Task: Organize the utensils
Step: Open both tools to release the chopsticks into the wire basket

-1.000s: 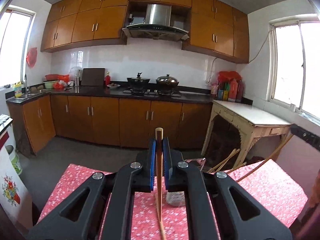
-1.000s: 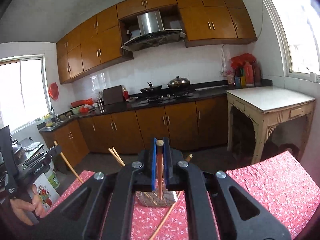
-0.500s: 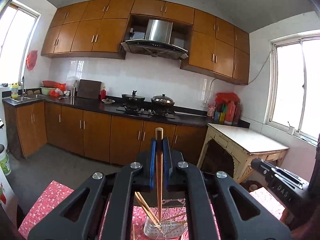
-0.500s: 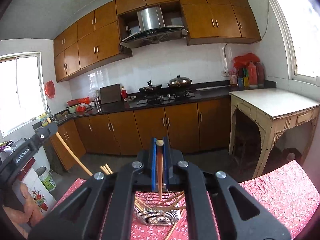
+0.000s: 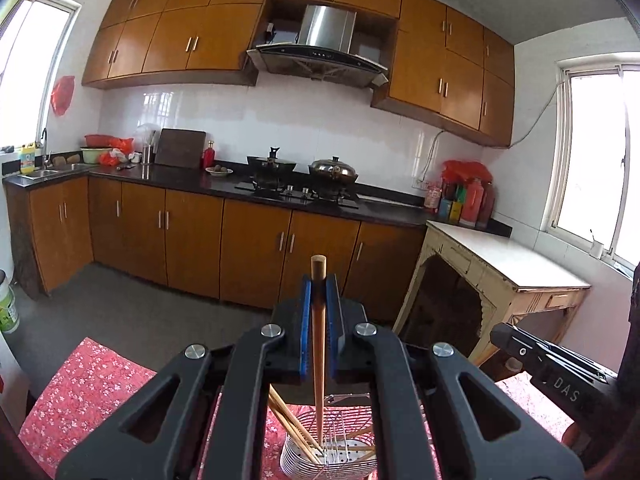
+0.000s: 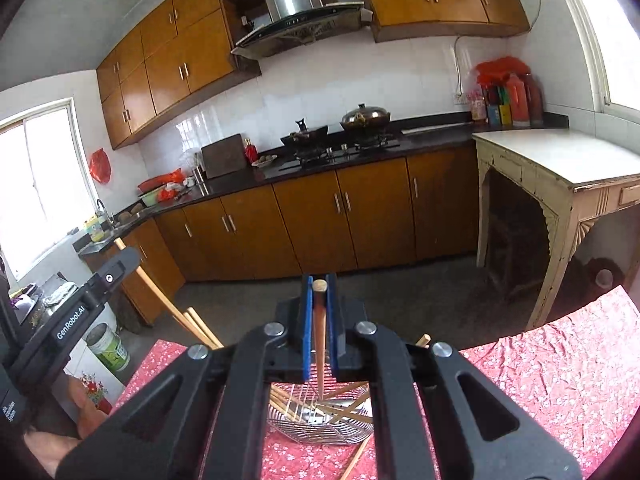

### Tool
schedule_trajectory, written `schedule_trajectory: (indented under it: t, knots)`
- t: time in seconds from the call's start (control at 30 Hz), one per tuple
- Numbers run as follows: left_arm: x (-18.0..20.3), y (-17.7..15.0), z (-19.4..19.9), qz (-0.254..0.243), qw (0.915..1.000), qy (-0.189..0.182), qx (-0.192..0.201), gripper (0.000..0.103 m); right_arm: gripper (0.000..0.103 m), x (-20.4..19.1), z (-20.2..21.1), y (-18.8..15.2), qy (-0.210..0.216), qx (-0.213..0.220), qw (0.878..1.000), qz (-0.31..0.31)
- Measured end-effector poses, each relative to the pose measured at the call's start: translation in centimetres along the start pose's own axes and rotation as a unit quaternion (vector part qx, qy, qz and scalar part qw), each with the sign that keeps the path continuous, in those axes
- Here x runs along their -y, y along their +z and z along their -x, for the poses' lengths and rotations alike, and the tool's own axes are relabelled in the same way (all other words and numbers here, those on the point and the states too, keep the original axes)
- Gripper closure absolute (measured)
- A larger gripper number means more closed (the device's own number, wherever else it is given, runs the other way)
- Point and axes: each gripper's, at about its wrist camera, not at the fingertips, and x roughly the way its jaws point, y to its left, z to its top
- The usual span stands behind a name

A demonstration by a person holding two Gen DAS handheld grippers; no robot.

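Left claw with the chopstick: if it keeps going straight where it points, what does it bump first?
Probably the wire basket. The left claw is shut on a chopstick whose tip already dips among the basket's chopsticks, though depth is hard to judge.

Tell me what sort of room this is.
A home kitchen, most likely: a range hood over a gas stove with pots, wooden cabinets, and a sink by the window.

Beyond the gripper, two pots (image 5: 304,166) sat on the stove; a pale side table (image 5: 508,264) stood right of it.
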Motion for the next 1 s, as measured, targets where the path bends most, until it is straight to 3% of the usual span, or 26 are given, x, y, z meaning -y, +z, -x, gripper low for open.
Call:
schedule_trajectory:
  t: [0.83,0.87,0.97,1.0]
  knots:
    - [0.8,0.0,-2.0,-0.013,0.9996,0.005,-0.025,0.096,0.095,0.0,-2.3,-1.4,-0.007,-0.019,1.000,0.005]
    - [0.7,0.1,-2.0,-0.011,0.9996,0.007,-0.024,0.096,0.092,0.0,-2.2,-1.4,-0.015,-0.014,1.000,0.006]
    - [0.1,0.4,-1.7,-0.006,0.9997,0.014,-0.020,0.091,0.062,0.1,-1.5,-1.4,-0.032,0.001,0.999,0.008]
    - [-0.1,0.5,-1.6,-0.004,0.9997,0.019,-0.018,0.079,0.061,0.1,-1.3,-1.3,-0.037,0.006,0.999,0.010]
